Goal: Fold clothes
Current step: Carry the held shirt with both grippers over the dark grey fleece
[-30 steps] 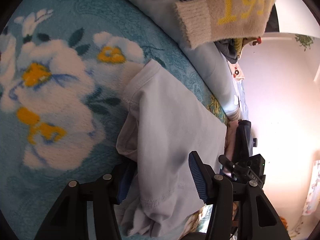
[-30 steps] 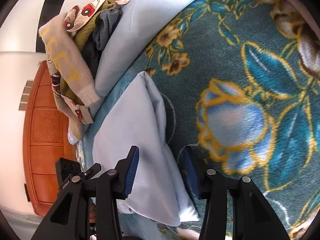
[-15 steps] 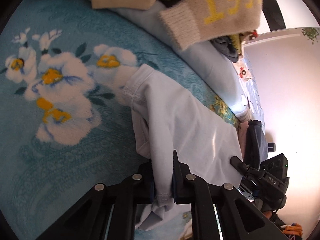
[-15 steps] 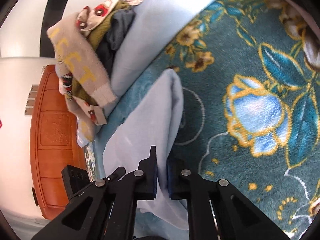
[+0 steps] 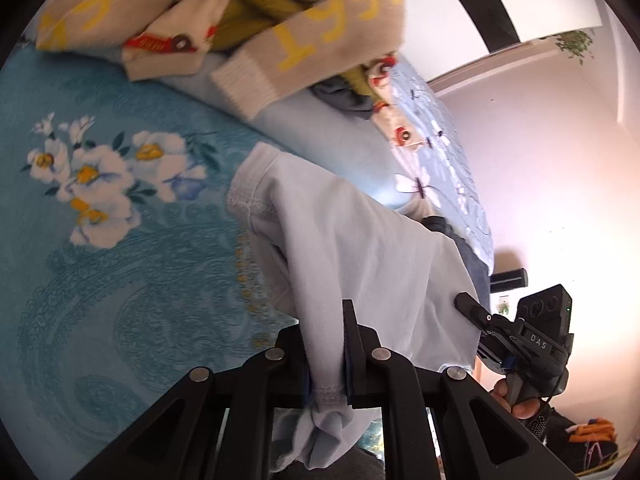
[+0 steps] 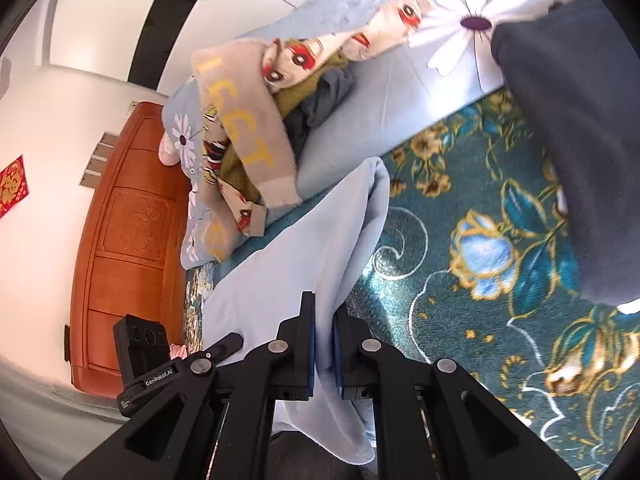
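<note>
Right now I'm looking at a pale blue garment [image 5: 360, 248] hanging in soft folds between my two tools, its far end draping down onto the teal floral blanket [image 5: 100, 280] of the bed. In the left wrist view its stitched hem is showing at the far left corner of the cloth, and a bunched tail of fabric is dangling below the jaws. My left gripper [image 5: 326, 354] is pinching the near edge of the garment, jaws pressed together on the cloth, and it is pointing down at a slant toward the blanket. Beyond the garment, toward the far edge of the bed, a pile of clothes [image 5: 280, 20] is lying on a light blue pillow [image 5: 320, 136]; a beige knit with yellow lettering is sitting on top of it.

In the right wrist view the same pale blue garment [image 6: 304, 248] is running from the jaws toward the pile of clothes [image 6: 240, 140], one long fold lying along its right side. My right gripper [image 6: 323, 350] is clamping the cloth too, jaws together on it, angled down likewise. I'm seeing the blanket [image 6: 460, 280] to the right of it, and a dark grey cloth [image 6: 560, 140] is lying at the bed's right edge. A wooden headboard [image 6: 128, 248] is standing at the left.
</note>
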A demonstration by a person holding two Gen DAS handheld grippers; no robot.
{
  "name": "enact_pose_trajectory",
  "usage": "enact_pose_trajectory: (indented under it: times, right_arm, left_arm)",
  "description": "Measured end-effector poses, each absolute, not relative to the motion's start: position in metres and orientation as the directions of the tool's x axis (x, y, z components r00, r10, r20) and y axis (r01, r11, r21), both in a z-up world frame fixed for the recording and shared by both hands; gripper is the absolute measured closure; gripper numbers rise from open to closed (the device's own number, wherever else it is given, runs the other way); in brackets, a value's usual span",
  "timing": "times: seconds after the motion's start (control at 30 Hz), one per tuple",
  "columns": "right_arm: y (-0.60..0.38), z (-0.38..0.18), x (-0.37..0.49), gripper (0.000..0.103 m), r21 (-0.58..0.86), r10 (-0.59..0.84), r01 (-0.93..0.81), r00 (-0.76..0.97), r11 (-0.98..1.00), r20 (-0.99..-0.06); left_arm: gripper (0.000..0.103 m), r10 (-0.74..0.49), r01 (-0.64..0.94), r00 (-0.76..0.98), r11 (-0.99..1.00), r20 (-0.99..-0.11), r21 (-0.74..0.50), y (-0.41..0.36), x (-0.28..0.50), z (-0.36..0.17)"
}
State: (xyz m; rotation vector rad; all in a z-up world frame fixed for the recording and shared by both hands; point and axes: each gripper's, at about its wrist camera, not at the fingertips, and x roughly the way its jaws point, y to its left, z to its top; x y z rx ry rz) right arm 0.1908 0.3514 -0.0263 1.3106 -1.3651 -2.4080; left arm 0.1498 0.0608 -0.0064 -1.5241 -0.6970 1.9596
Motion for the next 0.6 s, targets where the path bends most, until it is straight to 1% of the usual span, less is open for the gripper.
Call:
enact_pose_trajectory:
  times: [0.2,0.3,0.6]
  right_arm:
    - [0.379,0.021,0.212,0.096,0.741,-0.412,-0.272,-0.691,-0.614,-0.594]
    - [0.392,0.041,0.228,0.096,0.728,-0.387,-0.258,-0.709,-0.635,-0.589]
    - [0.45,0.069,0.291,0.096,0.717,-0.309,-0.272,-0.764,-0.642,-0.566]
  left_arm:
    - [0.091,0.719,-0.201,-0.21,-0.695,-0.663,-0.69,0.1,0.156,0.034]
    - [0.091,0.728,-0.232,-0.2,-0.685,-0.655,-0.691,0.122,0.158,0.049]
    - [0.091,0.739,-0.367,-0.137,-0.657,-0.66,-0.659,0.199,0.172,0.083]
